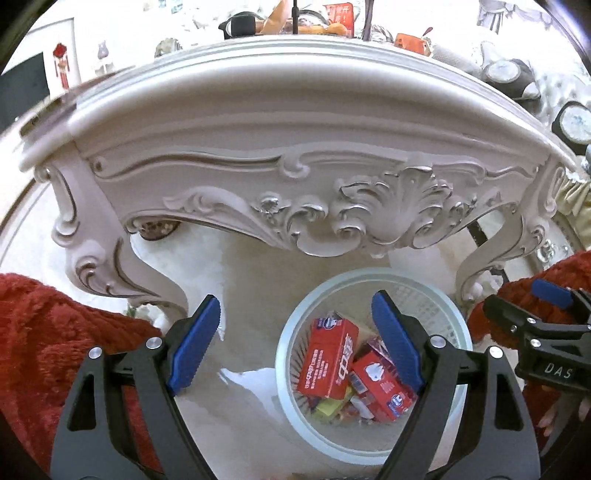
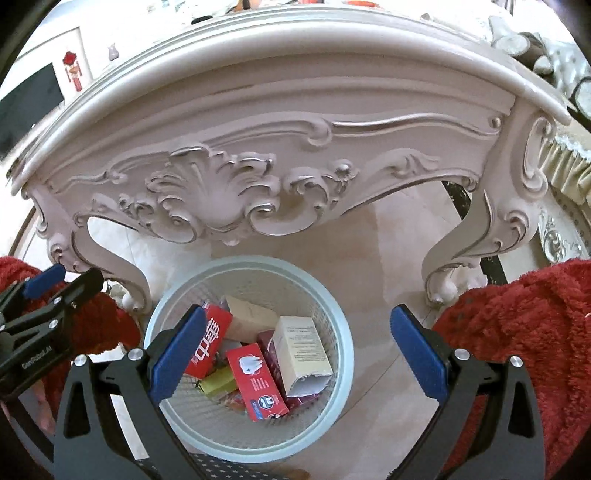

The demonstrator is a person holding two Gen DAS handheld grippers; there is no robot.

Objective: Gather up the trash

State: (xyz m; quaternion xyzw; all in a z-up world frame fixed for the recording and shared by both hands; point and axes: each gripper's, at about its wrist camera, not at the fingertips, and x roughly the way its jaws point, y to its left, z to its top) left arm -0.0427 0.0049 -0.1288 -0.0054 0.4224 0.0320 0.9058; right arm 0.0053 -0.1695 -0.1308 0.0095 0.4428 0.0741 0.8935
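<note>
A pale blue round waste basket stands on the floor by the white carved table; it also shows in the right wrist view. Inside lie several cartons: red boxes, a beige carton with a torn end and a yellow-green one. My left gripper is open and empty, above the basket's left side. My right gripper is open and empty, right over the basket. Each gripper shows at the edge of the other's view, the right one and the left one.
The ornate white table rises just behind the basket, its curved legs on either side. Clutter sits on the tabletop. Red fuzzy sleeves flank the grippers. The floor is pale tile.
</note>
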